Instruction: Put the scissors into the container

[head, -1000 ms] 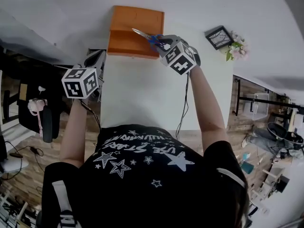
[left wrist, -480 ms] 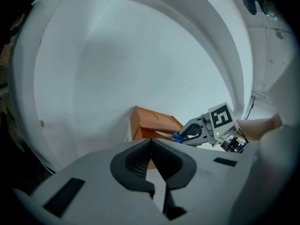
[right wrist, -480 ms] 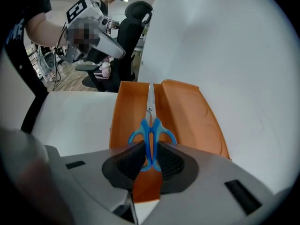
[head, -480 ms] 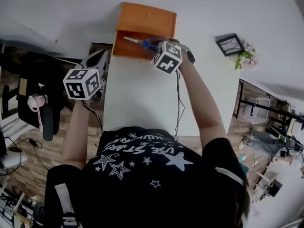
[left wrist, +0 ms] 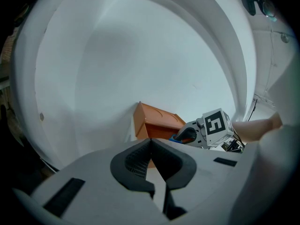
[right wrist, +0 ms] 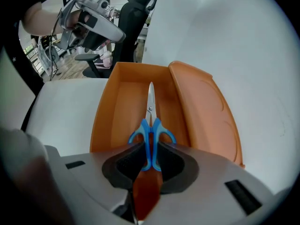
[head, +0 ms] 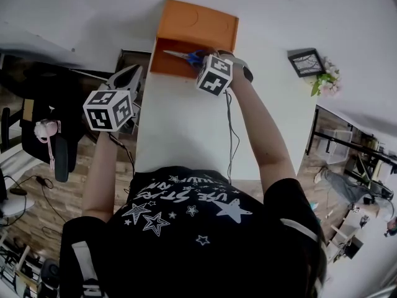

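An orange container (head: 166, 59) stands open at the far edge of the white table (head: 186, 135), its lid (head: 200, 23) leaning back against the wall. My right gripper (head: 200, 59) is shut on the blue handles of the scissors (head: 181, 56). In the right gripper view the scissors (right wrist: 151, 125) point blades-first over the inside of the container (right wrist: 117, 111), with the right gripper (right wrist: 150, 156) just above its near wall. My left gripper (head: 132, 72) hangs off the table's left edge, and in its own view the left gripper (left wrist: 151, 143) is shut on nothing.
A dark picture frame (head: 308, 62) and a bunch of flowers (head: 329, 82) stand at the table's far right. A cable (head: 231, 141) trails from the right gripper across the table. A black office chair (right wrist: 133, 13) stands beyond the table's left side.
The right gripper has carried the scissors left and further in, from the container's right front corner to over its open inside. The left gripper has stayed about where it was.
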A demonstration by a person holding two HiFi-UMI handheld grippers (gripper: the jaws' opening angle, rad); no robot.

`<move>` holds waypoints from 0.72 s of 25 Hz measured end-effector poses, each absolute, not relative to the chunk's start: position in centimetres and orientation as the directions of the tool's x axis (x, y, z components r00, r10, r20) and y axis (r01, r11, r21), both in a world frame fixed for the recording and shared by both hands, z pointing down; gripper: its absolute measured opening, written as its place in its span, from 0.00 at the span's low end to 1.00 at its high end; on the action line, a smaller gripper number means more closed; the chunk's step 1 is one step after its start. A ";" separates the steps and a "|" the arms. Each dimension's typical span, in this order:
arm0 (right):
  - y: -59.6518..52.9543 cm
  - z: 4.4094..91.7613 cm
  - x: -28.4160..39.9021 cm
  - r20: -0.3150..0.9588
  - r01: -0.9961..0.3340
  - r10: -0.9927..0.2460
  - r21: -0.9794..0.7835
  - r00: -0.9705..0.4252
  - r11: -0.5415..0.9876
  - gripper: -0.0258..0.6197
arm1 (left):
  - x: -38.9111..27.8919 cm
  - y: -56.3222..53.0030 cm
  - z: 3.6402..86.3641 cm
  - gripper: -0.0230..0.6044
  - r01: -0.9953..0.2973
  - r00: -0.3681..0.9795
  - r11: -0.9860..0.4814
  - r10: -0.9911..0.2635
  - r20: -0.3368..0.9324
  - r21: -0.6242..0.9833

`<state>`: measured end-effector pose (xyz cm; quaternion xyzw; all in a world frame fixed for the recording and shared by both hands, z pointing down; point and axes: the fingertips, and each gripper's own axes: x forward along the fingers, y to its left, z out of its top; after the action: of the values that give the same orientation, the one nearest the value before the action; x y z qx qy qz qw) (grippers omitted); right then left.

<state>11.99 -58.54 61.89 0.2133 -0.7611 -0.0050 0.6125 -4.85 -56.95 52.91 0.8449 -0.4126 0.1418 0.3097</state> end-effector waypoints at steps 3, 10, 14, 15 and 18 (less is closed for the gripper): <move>-58.5 62.0 11.7 0.939 -0.287 -0.312 0.262 -0.143 0.921 0.19 | -4.9 -57.2 53.3 0.07 -0.787 0.617 -0.462 -0.610 0.497 0.410; -58.5 62.2 11.7 0.945 -0.290 -0.294 0.243 -0.143 0.925 0.19 | -5.0 -57.2 53.8 0.07 -0.785 0.619 -0.458 -0.603 0.503 0.416; -58.6 62.2 12.0 0.943 -0.286 -0.298 0.249 -0.146 0.925 0.19 | -4.5 -57.1 53.8 0.07 -0.779 0.627 -0.470 -0.595 0.503 0.416; -58.6 62.3 12.0 0.942 -0.287 -0.301 0.251 -0.146 0.925 0.19 | -4.4 -57.0 53.7 0.07 -0.777 0.629 -0.472 -0.593 0.502 0.416; -58.7 62.1 11.8 0.936 -0.296 -0.308 0.250 -0.168 0.922 0.19 | -4.4 -56.9 53.5 0.07 -0.773 0.634 -0.476 -0.592 0.498 0.419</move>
<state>11.84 -58.65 62.05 0.1976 -0.7641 -0.0049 0.6141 -4.36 -56.85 53.52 0.8470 -0.4028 0.1438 0.3158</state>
